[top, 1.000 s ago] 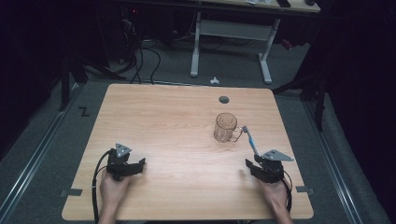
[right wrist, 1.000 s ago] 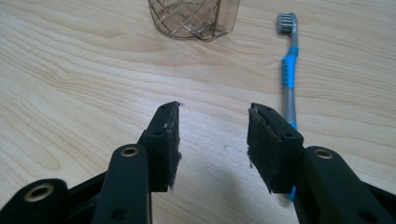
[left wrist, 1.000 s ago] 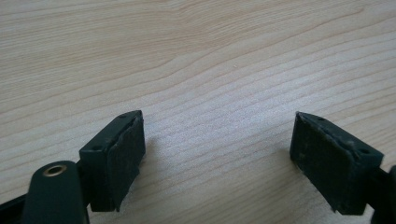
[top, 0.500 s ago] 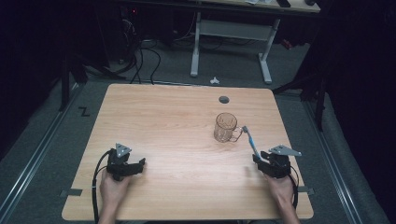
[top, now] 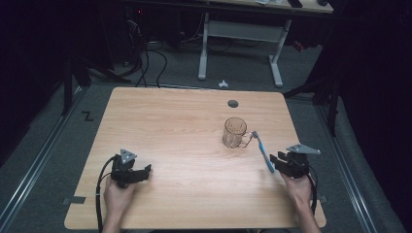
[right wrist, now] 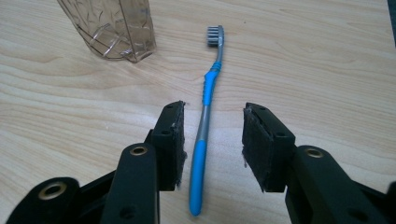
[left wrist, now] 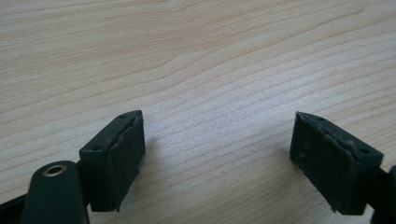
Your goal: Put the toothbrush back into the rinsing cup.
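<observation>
Two claws, left claw (left wrist: 217, 158) apart, right claw (right wrist: 212, 142) closing astride toothbrush (right wrist: 205, 135), seemingly untouched

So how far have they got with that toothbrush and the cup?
Early days. Nothing looks done: the blue toothbrush lies flat on the table beside the clear plastic mug. In hand: the right hand-held gripper straddles the handle, its jaws have just been closing, pads not yet pressing. The left hand-held gripper rests open. Left, probably: grip, lift, perhaps into the mug.

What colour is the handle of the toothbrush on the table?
The toothbrush handle is blue and grey, with a grey neck up to the bristles. The right gripper view shows it best.
</observation>
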{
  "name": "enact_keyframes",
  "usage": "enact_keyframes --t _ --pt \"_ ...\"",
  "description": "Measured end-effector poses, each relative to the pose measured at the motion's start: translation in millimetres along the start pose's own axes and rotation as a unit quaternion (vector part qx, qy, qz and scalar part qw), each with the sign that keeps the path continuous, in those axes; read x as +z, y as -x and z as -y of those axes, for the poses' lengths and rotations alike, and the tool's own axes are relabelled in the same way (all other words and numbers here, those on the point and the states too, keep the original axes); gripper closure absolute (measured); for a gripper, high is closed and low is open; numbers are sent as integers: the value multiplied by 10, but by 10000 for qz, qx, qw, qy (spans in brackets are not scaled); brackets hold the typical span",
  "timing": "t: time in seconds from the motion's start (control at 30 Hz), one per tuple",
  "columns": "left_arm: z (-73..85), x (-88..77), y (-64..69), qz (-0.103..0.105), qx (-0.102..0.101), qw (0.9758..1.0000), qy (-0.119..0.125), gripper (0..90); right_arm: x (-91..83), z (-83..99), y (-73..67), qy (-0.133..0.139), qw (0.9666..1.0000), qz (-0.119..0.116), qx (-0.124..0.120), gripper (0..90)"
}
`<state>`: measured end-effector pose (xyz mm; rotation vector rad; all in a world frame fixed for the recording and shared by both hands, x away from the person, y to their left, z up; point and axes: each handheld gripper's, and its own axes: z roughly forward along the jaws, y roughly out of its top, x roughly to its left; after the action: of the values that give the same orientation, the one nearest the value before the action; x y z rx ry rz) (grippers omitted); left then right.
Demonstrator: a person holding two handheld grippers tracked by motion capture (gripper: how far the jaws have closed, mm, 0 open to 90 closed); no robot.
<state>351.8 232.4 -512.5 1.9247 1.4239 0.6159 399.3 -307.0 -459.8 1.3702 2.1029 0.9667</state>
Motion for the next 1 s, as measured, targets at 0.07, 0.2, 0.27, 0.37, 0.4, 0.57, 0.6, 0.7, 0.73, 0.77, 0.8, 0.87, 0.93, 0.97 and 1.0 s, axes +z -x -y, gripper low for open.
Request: enact_keyframes --t 0.07,0.2,0.27,0.37,0.4,0.57,0.6,0.7,0.73,0.77,0.8,0.87,0.93,0.97,1.0 --pt "0 0 0 1 0 10000 1 186 13 -13 22 -39 10000 -18 37 593" --pt "0 0 0 1 1 10000 0 186 30 -53 47 -98 10000 12 8 596" --pt "0 0 0 0 1 10000 -1 186 36 -88 58 -137 9999 30 -13 597" --pt "0 0 0 0 1 10000 -1 186 39 -123 72 -147 9999 28 -17 600" --pt "0 0 0 1 1 10000 -1 186 49 -155 84 -182 9998 41 -37 601" --pt "0 0 -1 1 4 10000 -2 186 72 -225 110 -252 9997 38 -49 603" --pt "0 0 -1 1 4 10000 -2 186 72 -225 110 -252 9997 38 -49 603" --pt "0 0 0 1 2 10000 -2 186 90 -258 126 -317 9995 29 -69 603" --pt "0 0 -1 1 4 10000 -3 186 102 -285 133 -380 9992 24 -74 603" --pt "0 0 -1 1 4 10000 -3 186 108 -300 138 -405 9991 22 -73 603" --pt "0 -1 -1 1 5 10000 -5 186 112 -316 142 -413 9991 19 -85 603" --pt "0 -1 -1 1 5 10000 -4 186 120 -342 150 -449 9990 -3 -72 604" --pt "0 -1 -1 2 8 10000 -7 186 135 -370 150 -494 9987 6 -113 604" --pt "0 -1 -1 2 9 10000 -9 186 143 -386 152 -513 9986 2 -137 605" --pt "0 -1 -1 2 11 10000 -8 186 150 -405 151 -538 9984 -4 -147 608"
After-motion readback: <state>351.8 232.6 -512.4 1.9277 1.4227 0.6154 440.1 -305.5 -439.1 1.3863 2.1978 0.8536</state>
